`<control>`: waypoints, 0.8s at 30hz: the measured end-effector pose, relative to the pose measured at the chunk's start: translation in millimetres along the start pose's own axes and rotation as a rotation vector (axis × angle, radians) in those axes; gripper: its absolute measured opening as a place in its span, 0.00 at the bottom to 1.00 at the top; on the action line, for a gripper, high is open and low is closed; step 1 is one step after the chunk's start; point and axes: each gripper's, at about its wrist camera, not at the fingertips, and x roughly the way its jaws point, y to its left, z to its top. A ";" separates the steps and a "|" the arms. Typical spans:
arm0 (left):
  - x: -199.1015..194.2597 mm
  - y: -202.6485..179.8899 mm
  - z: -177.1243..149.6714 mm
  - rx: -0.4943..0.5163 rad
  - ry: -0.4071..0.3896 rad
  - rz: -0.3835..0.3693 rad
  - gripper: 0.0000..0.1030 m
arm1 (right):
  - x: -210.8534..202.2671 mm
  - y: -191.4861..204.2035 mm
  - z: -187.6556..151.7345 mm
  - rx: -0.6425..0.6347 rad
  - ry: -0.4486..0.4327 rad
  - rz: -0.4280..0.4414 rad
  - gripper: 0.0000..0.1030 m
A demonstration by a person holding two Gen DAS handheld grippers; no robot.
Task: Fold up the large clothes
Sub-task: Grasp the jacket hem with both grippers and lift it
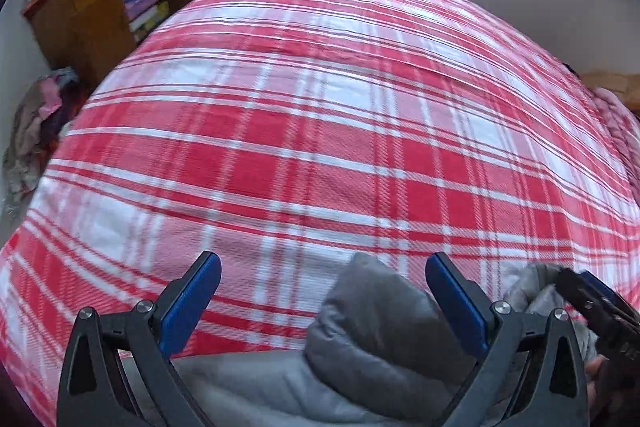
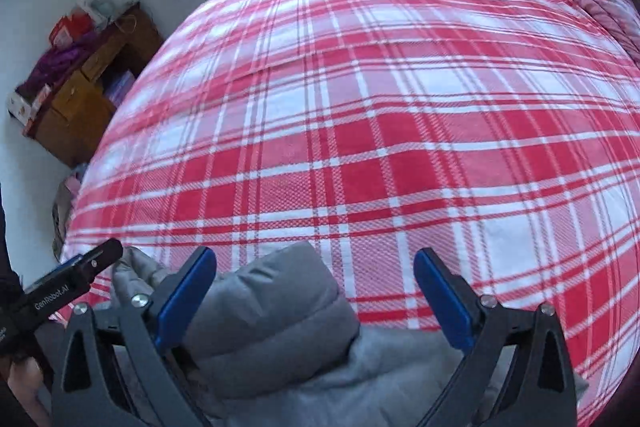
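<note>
Both grippers, left (image 1: 322,291) and right (image 2: 314,287), wide over puffy gray coat (image 1: 376,339) near bed (image 1: 320,107) edge: could slip off, nothing pinched.

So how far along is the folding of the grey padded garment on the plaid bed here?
Done: nothing clearly folded; the grey padded jacket lies bunched at the near edge of the plaid bedspread. In hand: nothing; the left gripper and right gripper are both open over it. Left: grasping, spreading it flat, and all the folds.
</note>
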 end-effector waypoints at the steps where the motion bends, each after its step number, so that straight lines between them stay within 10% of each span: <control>1: 0.6 -0.8 -1.7 0.010 0.003 -0.004 0.99 | 4.0 1.0 -2.2 -0.017 0.010 0.002 0.98; 3: -3.5 -1.3 -9.6 0.032 0.002 -0.044 0.74 | 11.7 2.1 -6.7 -0.045 0.052 0.015 0.91; 6: -10.4 -2.1 -18.3 0.055 0.046 -0.142 0.30 | 11.4 1.6 -13.8 -0.075 0.101 0.057 0.44; 8: -28.6 -7.1 -26.3 0.116 0.011 -0.132 0.20 | 2.0 2.7 -21.8 -0.109 0.109 0.051 0.23; 18: -114.0 11.6 -103.0 0.261 -0.205 -0.101 0.07 | -74.8 3.7 -77.7 -0.322 -0.016 0.001 0.09; 24: -67.5 36.1 -139.9 0.198 -0.124 -0.042 0.02 | -69.6 -17.9 -117.2 -0.294 -0.037 -0.011 0.08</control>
